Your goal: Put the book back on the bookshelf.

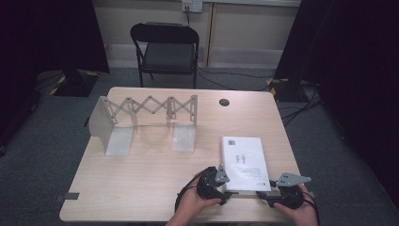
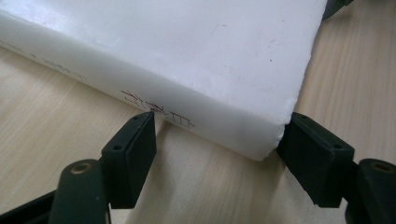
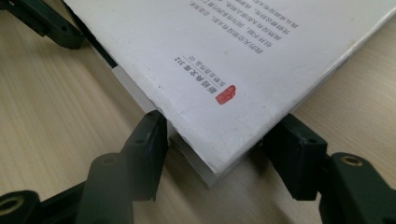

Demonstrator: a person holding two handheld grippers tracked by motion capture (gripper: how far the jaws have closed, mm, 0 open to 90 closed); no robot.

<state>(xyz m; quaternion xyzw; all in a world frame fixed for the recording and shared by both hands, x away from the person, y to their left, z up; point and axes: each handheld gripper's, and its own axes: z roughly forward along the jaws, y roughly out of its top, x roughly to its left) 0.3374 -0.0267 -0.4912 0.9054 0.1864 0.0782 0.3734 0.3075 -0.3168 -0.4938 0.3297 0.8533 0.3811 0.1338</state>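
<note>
Both grippers, left (image 1: 225,192) and right (image 1: 261,194), are set at the near corners of a white book (image 1: 244,162) lying flat on the table (image 1: 155,174), fingers (image 2: 133,154) apart and straddling each corner. A grey folding rack (image 1: 141,120) stands well apart at the far left; a black chair (image 1: 167,49) is seen beyond.

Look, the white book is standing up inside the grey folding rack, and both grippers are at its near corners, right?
Not quite. The white book lies flat on the table, well apart from the grey folding rack, as the high view shows. The left gripper and right gripper are indeed at its near corners.
</note>
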